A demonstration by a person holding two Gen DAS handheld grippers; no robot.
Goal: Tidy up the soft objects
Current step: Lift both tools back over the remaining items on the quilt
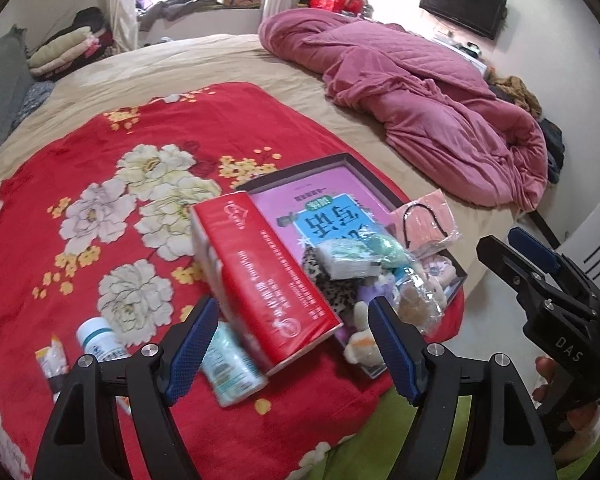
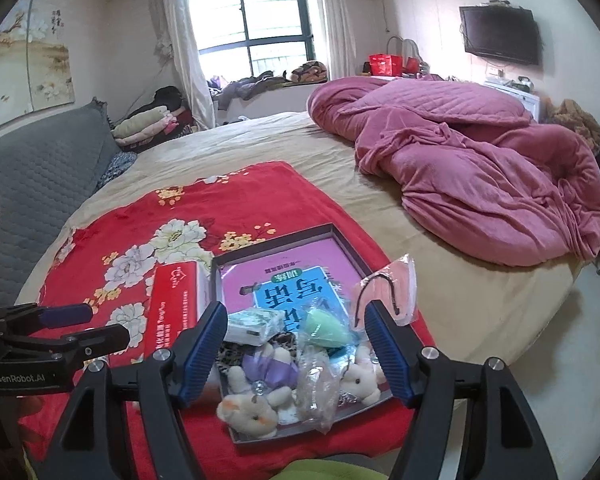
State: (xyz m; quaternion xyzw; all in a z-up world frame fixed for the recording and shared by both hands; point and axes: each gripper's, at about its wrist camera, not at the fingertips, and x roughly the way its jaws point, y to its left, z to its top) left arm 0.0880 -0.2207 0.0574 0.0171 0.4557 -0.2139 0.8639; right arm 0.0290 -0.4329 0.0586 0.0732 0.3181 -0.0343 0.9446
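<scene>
Left gripper (image 1: 294, 344): released, blue pads apart, nothing pinched; hovering over the near part of the red floral blanket (image 1: 100, 184). Between and just beyond its pads, a red carton (image 1: 268, 276) lying tilted, one end resting on the edge of the shallow tray (image 1: 364, 168). Under the carton's near end, a pale green canister (image 1: 230, 364), blurred. Left of that pad, a white bottle (image 1: 98, 340) and a small tube (image 1: 52, 364) on the blanket.

Right gripper (image 2: 296, 350): also released, pads wide, holding nothing; poised directly over the near end of the tray (image 2: 276, 244). Right between its pads in the wrist view, the soft things heaped in the tray: white plush toys (image 2: 248, 412), a lilac plush (image 2: 268, 368), a leopard-print cloth (image 2: 232, 350), a white tissue pack (image 2: 252, 322), a mint-green soft item (image 2: 324, 328) and a crumpled clear bag (image 2: 316, 392). Beneath them, a pink and blue printed sheet (image 2: 300, 276) lining the tray.

Just beyond the right pad, a bagged pink mask (image 2: 388, 288) propped at the tray's right edge. Farther back on the beige bed (image 2: 300, 148), well apart from both grippers, a bunched pink quilt (image 2: 480, 168). At the left, a grey headboard cushion (image 2: 40, 184); on the far wall, a television (image 2: 500, 34).
</scene>
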